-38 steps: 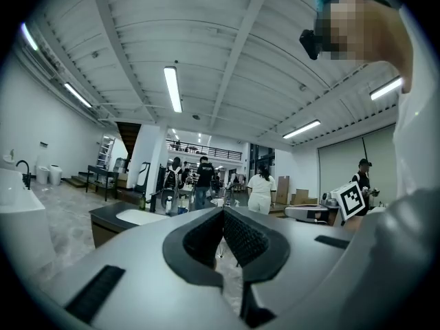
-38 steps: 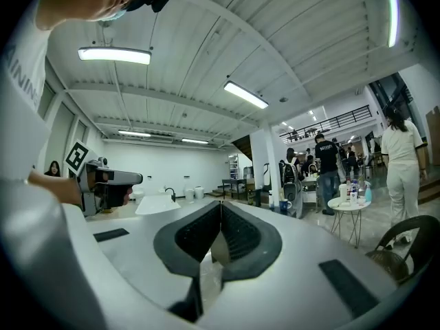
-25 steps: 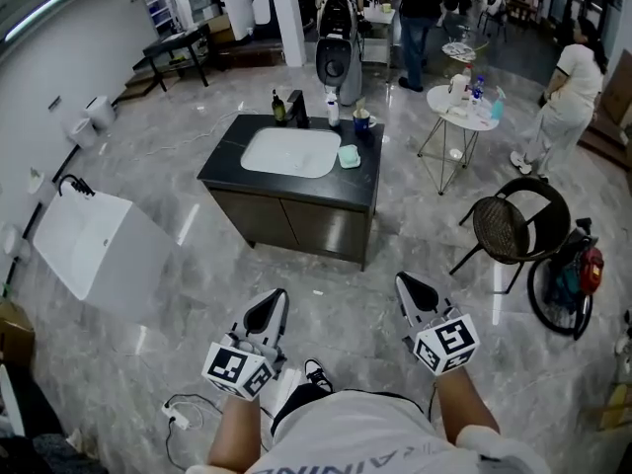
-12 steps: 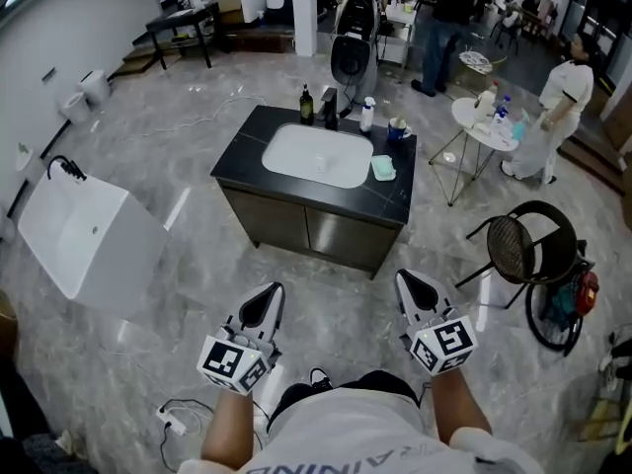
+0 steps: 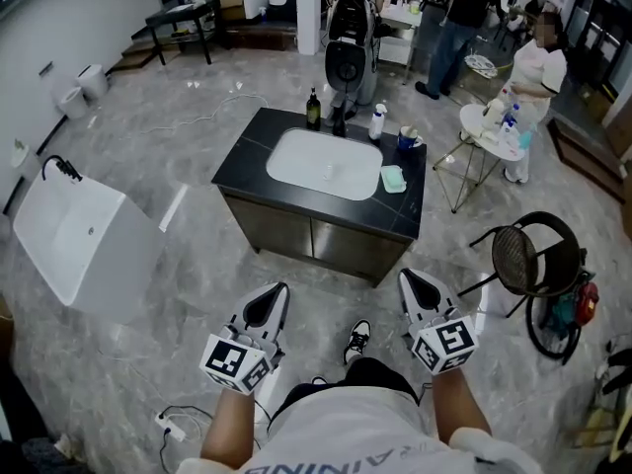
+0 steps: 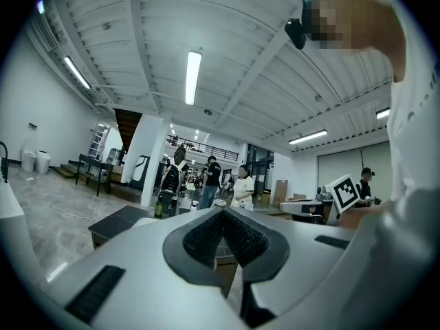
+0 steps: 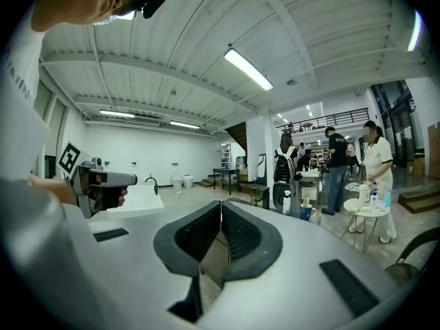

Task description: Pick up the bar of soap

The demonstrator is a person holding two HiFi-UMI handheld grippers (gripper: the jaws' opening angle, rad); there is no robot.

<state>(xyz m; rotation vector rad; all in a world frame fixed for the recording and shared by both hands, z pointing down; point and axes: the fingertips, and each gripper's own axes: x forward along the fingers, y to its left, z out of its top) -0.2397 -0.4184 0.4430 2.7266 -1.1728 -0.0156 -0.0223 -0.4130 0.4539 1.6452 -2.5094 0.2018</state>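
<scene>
The grey marble floor [image 5: 148, 363] fills most of the head view. In the middle of it stands a dark cabinet with a black stone top [image 5: 247, 161], and an oval white sink [image 5: 324, 164] is set into this top. A white freestanding basin [image 5: 74, 240] stands at the left, and a black round-backed chair [image 5: 528, 255] at the right. Lower down, close to the person's body, the left gripper [image 5: 267, 304] and the right gripper [image 5: 417, 286] point toward the cabinet and are well apart from it. Both have their jaws pressed together, with nothing between them. The pale green rectangular bar of soap [image 5: 393, 178] lies on the black top, just beside the right edge of the sink and near a blue mug [image 5: 407, 141].
</scene>
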